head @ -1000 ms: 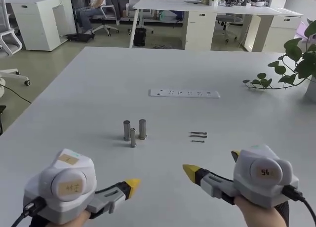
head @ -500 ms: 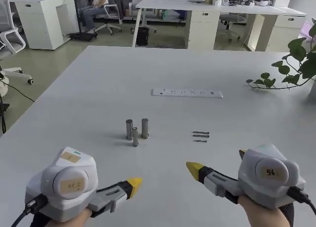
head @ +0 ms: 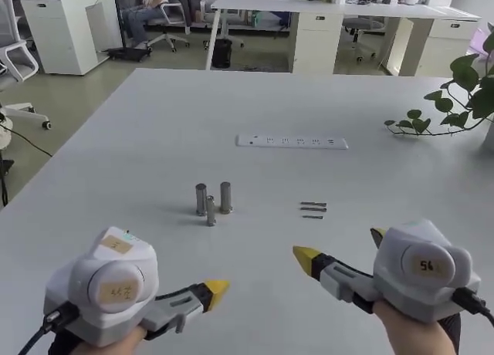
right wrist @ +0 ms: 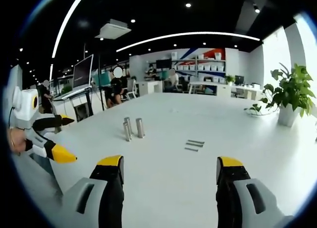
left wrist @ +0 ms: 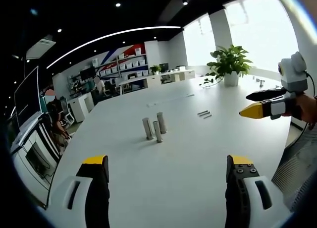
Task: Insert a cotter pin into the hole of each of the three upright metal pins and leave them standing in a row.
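The cotter pins (head: 312,210) are lying crosswise ahead of the right tongs (right wrist: 169,162), nearer them than the left tongs (left wrist: 167,161); both tongs are gaping wide, empty.

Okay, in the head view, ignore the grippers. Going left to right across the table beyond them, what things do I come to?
Three upright grey metal pins clustered together → small dark cotter pins lying flat on the white table → green leafy plant at the table's right edge.
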The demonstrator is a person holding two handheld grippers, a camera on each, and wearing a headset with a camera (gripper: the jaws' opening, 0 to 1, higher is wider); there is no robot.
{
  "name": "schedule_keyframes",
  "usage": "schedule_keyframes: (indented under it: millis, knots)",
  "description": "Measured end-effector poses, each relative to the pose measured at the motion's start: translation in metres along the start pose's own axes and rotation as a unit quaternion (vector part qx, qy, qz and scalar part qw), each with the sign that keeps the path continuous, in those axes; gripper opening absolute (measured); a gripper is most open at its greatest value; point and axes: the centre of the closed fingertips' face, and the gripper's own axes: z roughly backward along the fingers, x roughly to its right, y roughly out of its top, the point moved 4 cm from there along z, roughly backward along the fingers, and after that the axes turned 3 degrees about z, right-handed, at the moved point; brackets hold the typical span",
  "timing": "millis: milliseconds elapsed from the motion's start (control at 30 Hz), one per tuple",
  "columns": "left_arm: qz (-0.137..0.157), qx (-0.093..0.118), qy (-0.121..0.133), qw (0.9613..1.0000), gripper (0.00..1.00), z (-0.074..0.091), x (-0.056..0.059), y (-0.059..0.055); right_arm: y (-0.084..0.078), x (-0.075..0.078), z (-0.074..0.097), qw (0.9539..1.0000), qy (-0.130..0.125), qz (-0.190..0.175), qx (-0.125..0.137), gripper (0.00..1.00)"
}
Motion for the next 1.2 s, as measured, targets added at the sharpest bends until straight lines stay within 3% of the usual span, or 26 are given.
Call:
schedule_keyframes:
  millis: [133, 300, 467, 633, 767, 1200]
  knots:
    - [0.004, 0.000, 0.000, 1.0000, 0.99, 0.001, -0.001, 0.002, 0.004, -0.001, 0.002, 0.9999, 0.002, 0.012, 0.006, 0.62]
    - [0.007, 0.005, -0.004, 0.9999, 0.99, 0.001, 0.000, 0.005, 0.010, -0.009, -0.002, 0.9994, 0.026, 0.022, 0.007, 0.50]
    - [0.002, 0.007, -0.008, 0.9999, 0.99, 0.000, 0.001, 0.008, 0.016, -0.015, -0.010, 0.9986, 0.045, 0.025, 0.008, 0.43]
    - [0.003, 0.011, -0.013, 0.9999, 0.98, -0.001, 0.000, 0.011, 0.019, -0.024, -0.029, 0.9969, 0.073, 0.029, 0.000, 0.39]
    - [0.007, 0.008, -0.016, 0.9998, 0.98, -0.003, -0.001, 0.012, 0.020, -0.038, -0.049, 0.9933, 0.109, 0.038, -0.013, 0.35]
    - [-0.010, 0.002, -0.028, 0.9995, 0.95, -0.010, 0.001, 0.017, 0.019, -0.077, -0.113, 0.9811, 0.182, 0.056, -0.037, 0.28]
